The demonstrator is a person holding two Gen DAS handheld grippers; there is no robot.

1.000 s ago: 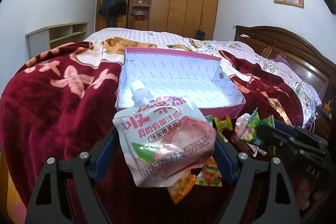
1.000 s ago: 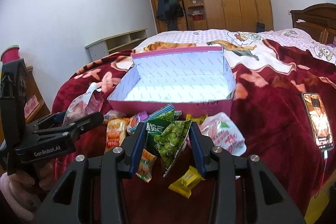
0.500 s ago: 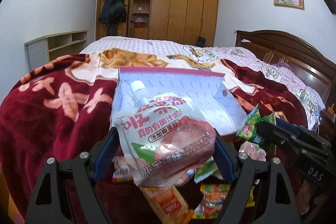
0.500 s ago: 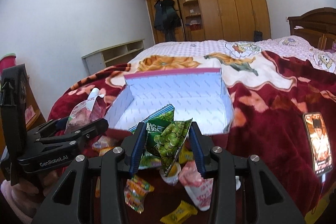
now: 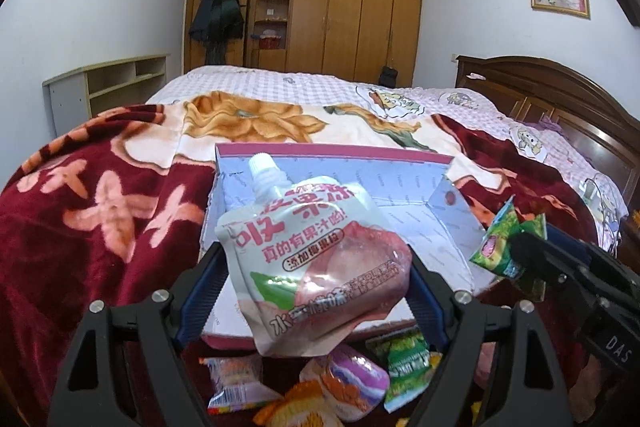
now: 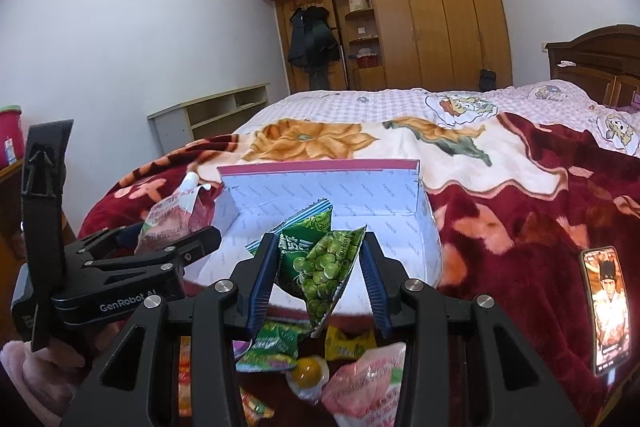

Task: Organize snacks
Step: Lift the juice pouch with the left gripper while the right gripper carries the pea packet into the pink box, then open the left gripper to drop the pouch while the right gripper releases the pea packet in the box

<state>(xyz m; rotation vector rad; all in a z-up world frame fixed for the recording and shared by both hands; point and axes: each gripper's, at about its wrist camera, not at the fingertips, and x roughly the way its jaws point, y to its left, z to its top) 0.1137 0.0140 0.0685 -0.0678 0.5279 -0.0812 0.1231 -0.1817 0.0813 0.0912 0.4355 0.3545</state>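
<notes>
My left gripper point(image 5: 312, 267) is shut on a white and pink jelly pouch point(image 5: 316, 263) with a white spout, held above the near edge of the open pink box point(image 5: 332, 153). My right gripper point(image 6: 318, 259) is shut on a green pea snack packet point(image 6: 324, 263), also above the box's near edge point(image 6: 320, 167). The box's white inside shows nothing lying in it. Each gripper shows in the other's view: the right one point(image 5: 520, 255) with its green packet, the left one point(image 6: 208, 235) with the pouch point(image 6: 172, 219).
Several loose snack packets point(image 5: 344, 383) lie on the red flowered blanket point(image 5: 100, 227) in front of the box, also in the right wrist view point(image 6: 312, 359). A phone point(image 6: 606, 303) lies on the blanket at right. A wooden headboard point(image 5: 560, 95) is at far right.
Both grippers have risen and moved forward over the box's near edge, each still holding its snack. The loose packets now lie lower in both views.
</notes>
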